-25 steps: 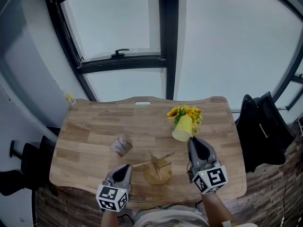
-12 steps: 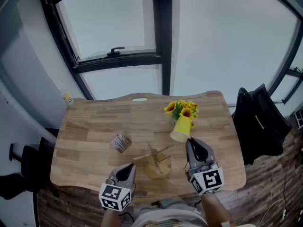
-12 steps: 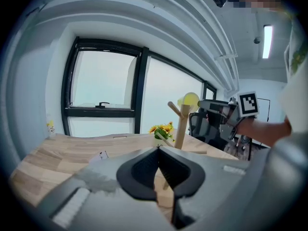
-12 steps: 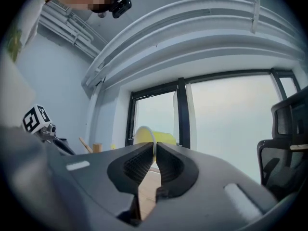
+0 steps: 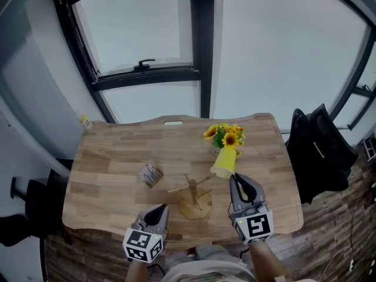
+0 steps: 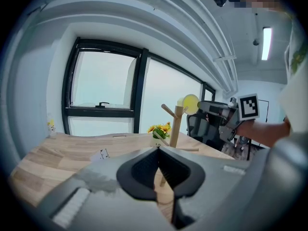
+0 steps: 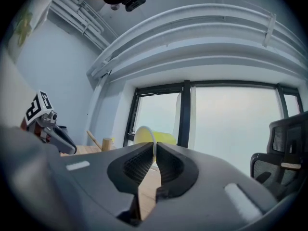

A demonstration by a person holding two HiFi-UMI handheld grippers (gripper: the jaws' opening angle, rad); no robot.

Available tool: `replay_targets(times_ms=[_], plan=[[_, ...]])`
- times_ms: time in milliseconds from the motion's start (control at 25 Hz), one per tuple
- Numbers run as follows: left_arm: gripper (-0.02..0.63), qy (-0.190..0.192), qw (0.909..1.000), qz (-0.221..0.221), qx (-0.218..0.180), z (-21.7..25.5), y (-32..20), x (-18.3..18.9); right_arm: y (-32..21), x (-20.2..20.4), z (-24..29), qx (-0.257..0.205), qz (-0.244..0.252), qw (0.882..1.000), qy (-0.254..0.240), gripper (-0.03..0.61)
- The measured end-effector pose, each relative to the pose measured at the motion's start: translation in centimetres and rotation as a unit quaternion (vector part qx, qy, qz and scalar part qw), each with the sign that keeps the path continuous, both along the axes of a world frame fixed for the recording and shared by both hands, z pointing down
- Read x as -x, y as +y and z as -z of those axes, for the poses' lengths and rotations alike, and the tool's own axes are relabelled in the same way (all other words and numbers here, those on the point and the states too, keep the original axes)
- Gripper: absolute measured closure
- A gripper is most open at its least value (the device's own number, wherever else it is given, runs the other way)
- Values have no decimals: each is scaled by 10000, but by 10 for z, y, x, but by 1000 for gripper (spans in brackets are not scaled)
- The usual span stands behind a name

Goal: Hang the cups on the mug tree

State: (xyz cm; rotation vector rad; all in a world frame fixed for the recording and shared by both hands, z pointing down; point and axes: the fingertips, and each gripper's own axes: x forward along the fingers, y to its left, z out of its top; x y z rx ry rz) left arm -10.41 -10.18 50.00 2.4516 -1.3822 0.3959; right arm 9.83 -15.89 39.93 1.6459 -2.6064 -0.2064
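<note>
Carried by the right gripper [image 5: 237, 179], whose jaws pinch its rim, the yellow cup [image 5: 224, 162] has drawn nearer the tree [image 5: 194, 195] and hangs beside its upper pegs, not yet hooked. Left gripper [image 5: 157, 209]: jaws closed, empty, near the tree's base. A printed cup [image 5: 151, 174] lies on the table [image 5: 111, 157], its lettering too small to read, as is the label on the flower pot [image 6: 157, 134].

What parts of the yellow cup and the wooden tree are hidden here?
- Handle of the yellow cup: right gripper view, the right gripper covers it; head view, too small to tell.
- Base of the mug tree: left gripper view, behind the left gripper.
</note>
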Motion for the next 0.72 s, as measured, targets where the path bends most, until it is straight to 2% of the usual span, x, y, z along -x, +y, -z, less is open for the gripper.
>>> replay_targets(times_ms=[720], plan=[[609, -19, 10000, -3, -22, 4, 21, 15, 25, 18, -14, 35, -48, 9985, 540, 557]])
